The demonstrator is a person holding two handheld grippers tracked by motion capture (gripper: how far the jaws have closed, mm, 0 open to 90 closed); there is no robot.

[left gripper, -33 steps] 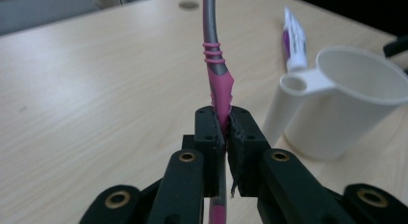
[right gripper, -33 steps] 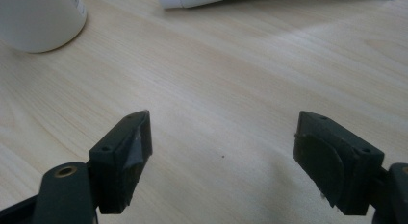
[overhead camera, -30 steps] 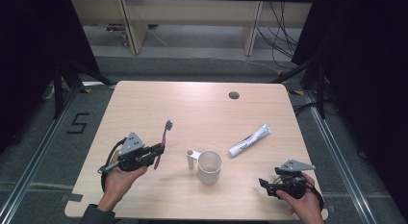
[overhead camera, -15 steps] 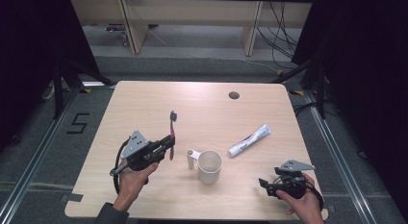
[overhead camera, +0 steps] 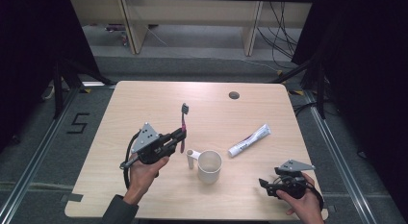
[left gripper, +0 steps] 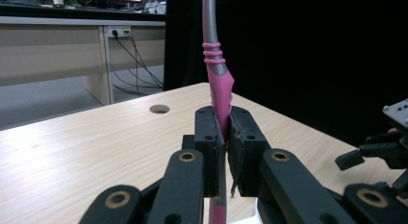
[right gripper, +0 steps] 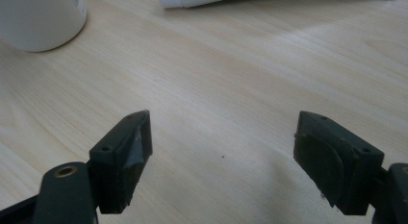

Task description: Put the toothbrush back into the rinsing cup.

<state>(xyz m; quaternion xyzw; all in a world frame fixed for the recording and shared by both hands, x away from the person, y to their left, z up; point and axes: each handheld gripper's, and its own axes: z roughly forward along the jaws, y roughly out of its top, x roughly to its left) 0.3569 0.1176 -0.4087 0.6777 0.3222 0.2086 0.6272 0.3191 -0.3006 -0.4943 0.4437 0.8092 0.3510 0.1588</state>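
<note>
On the wooden counter (overhead camera: pixel 144 101) there are three loose things to count: one toothbrush, one mug, one tube of toothpaste.

The toothbrush (overhead camera: pixel 183 125) is off the counter — the left gripper (overhead camera: pixel 179 137) is clamped on its pink handle, and the brush stands nearly upright with its dark bristle head at the top. In the left gripper view the two black jaws press tight on the pink grip from either side, and the grey neck of the brush rises out of the top of that view. The gripper is held in the person's left hand (overhead camera: pixel 144 171), just left of the mug.

The single white mug (overhead camera: pixel 209 166) stands upright near the middle of the counter's near half, its handle pointing left toward the gripper. The one toothpaste tube (overhead camera: pixel 249 140) lies flat to the right of the mug and a little farther back, apart from it.

The right gripper (overhead camera: pixel 265 184) sits low at the counter's near right corner, held in the right hand (overhead camera: pixel 303 205). Its jaws are spread wide with nothing between them — bare wood shows in the gap.

One round hole (overhead camera: pixel 234 95) sits near the counter's far edge.
</note>
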